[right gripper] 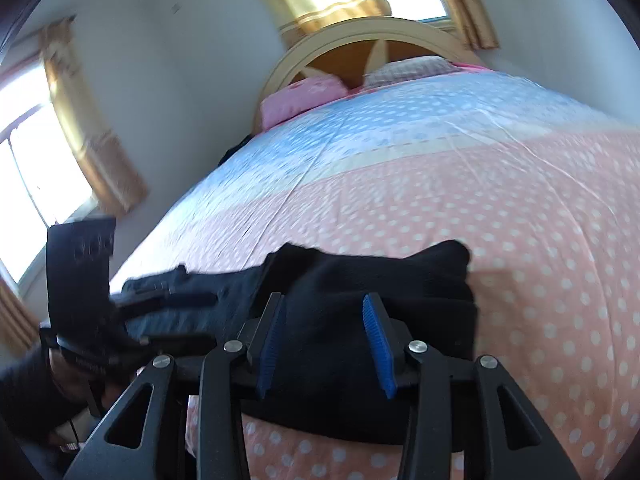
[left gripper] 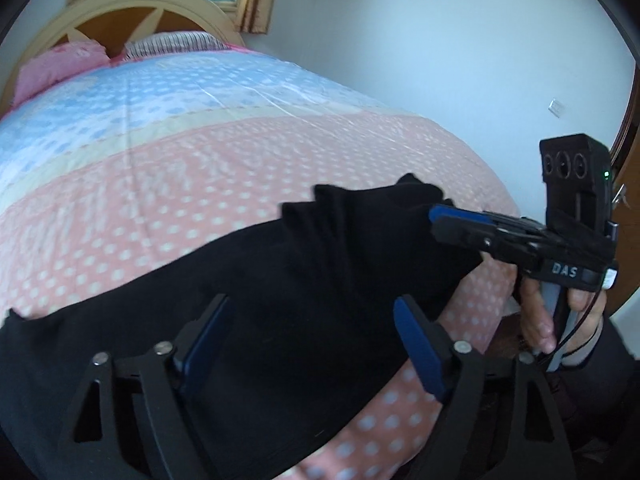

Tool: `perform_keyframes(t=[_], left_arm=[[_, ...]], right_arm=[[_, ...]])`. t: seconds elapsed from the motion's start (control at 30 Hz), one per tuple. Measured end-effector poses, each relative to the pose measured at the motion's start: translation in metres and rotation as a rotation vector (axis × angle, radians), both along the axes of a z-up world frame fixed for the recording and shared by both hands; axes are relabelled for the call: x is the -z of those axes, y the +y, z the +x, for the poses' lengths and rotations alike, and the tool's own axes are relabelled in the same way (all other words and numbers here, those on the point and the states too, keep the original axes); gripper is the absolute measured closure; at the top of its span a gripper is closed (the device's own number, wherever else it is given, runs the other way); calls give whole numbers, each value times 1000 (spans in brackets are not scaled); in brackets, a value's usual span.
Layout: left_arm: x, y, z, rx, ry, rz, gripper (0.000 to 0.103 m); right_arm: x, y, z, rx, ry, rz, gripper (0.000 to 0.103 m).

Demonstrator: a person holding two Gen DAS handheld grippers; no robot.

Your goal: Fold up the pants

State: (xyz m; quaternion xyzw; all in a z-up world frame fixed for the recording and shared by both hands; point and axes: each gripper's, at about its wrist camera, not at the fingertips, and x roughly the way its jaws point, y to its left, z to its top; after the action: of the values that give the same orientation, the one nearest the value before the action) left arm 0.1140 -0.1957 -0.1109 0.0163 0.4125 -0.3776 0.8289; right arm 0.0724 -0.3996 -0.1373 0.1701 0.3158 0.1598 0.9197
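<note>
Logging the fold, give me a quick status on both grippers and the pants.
Left gripper open over pants. Right gripper open, nothing pinched. Black pants bunched on bedspread. Nothing in the way.

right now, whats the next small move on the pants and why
Probably bring the open left gripper down to pinch the pants beneath it: they lie bunched on the bed, and the right gripper stands open over them, so nothing seems held.

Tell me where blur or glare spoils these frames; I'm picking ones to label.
Left wrist view: mostly sharp, the bedspread slightly smeared, the black pants too dark for folds to show. Right wrist view: blurrier, the left gripper streaked at the left edge, the window blown out white. Both bow the bed with fisheye distortion.
</note>
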Motion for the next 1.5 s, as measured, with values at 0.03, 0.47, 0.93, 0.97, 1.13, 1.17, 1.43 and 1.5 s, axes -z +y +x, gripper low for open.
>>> perform_keyframes(t=[0.03, 0.47, 0.93, 0.97, 1.13, 1.17, 1.43, 1.5], left_arm=[[2, -9, 3, 15, 33, -12, 20], [13, -52, 3, -5, 104, 5, 89], [-33, 8, -5, -79, 90, -177, 91], [-35, 16, -4, -90, 93, -190, 91], [-36, 57, -6, -150, 86, -209, 91], [-33, 64, -4, -165, 88, -205, 91], [12, 114, -2, -273, 128, -125, 91], [22, 119, -1, -281, 141, -104, 91]], right_arm=[[2, -4, 0, 17, 0, 17, 61], [-11, -22, -16, 145, -131, 43, 42], [-1, -63, -20, 321, -105, 162, 39], [-2, -60, -20, 310, -108, 152, 39], [-5, -46, -21, 270, -122, 111, 39], [-4, -43, -21, 263, -121, 106, 39], [1, -25, -17, 183, -92, 79, 39], [2, -17, -14, 159, -77, 50, 41]])
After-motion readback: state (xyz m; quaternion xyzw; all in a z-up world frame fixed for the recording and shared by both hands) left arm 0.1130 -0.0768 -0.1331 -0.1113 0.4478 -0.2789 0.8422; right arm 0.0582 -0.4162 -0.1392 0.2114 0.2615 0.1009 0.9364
